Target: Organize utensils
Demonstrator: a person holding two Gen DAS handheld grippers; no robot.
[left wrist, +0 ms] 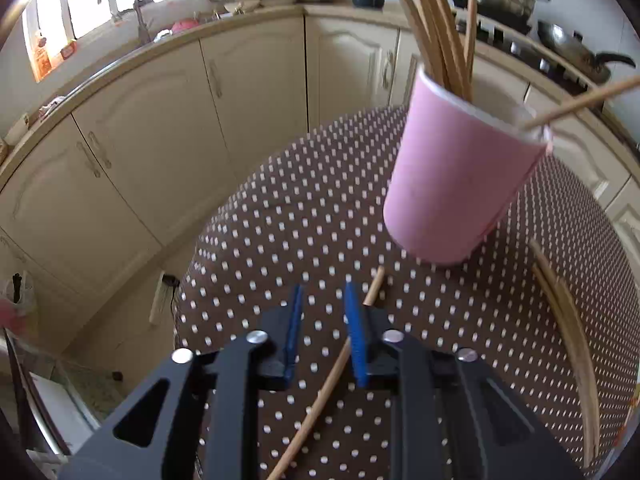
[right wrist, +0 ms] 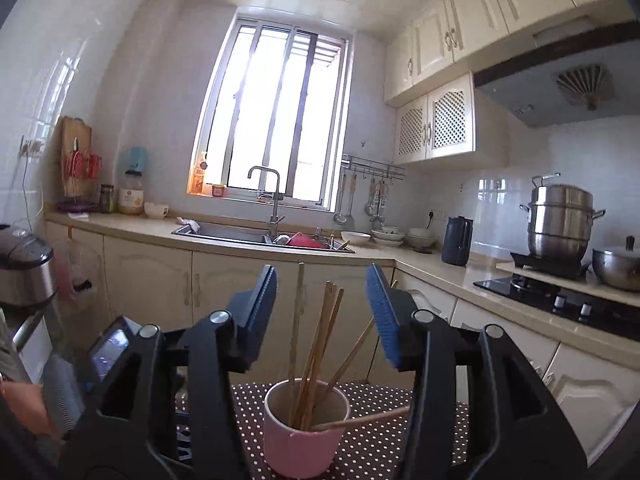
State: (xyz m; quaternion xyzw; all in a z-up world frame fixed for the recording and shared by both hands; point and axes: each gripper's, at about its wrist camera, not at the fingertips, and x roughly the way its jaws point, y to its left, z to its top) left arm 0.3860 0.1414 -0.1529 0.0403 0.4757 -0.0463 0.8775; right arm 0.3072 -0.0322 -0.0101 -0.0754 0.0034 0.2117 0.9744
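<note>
in the left wrist view the left claw (left wrist: pixel 322 300) hangs just above the brown white-dotted counter (left wrist: pixel 280 232), its blue-padded fingers (left wrist: pixel 356 332) parted and holding nothing. a thin wooden chopstick (left wrist: pixel 320 400) lies on the counter beneath it, running from about 6 o'clock up toward 1 o'clock, passing under the right-hand finger and showing its tip beyond. at 2 o'clock from the claw stands the pink cylindrical ceramic cup (left wrist: pixel 456 176), upright on the counter, with a bundle of wooden chopsticks (left wrist: pixel 436 32) rising out of it. one more chopstick (left wrist: pixel 580 102) leans low across the cup's rim, pointing off toward 3 o'clock. at 4 o'clock, near the counter's edge, two loose chopsticks (left wrist: pixel 572 328) lie side by side.

in the right wrist view the right claw (right wrist: pixel 324 308) is spread wide and empty, raised above the cup (right wrist: pixel 300 448), which sits at 6 o'clock between the fingers. the upright chopsticks (right wrist: pixel 320 344) show in the gap between the fingers, and the leaning one (right wrist: pixel 360 420) reaches toward the right-hand finger at 4 o'clock; whether it touches cannot be told.
</note>
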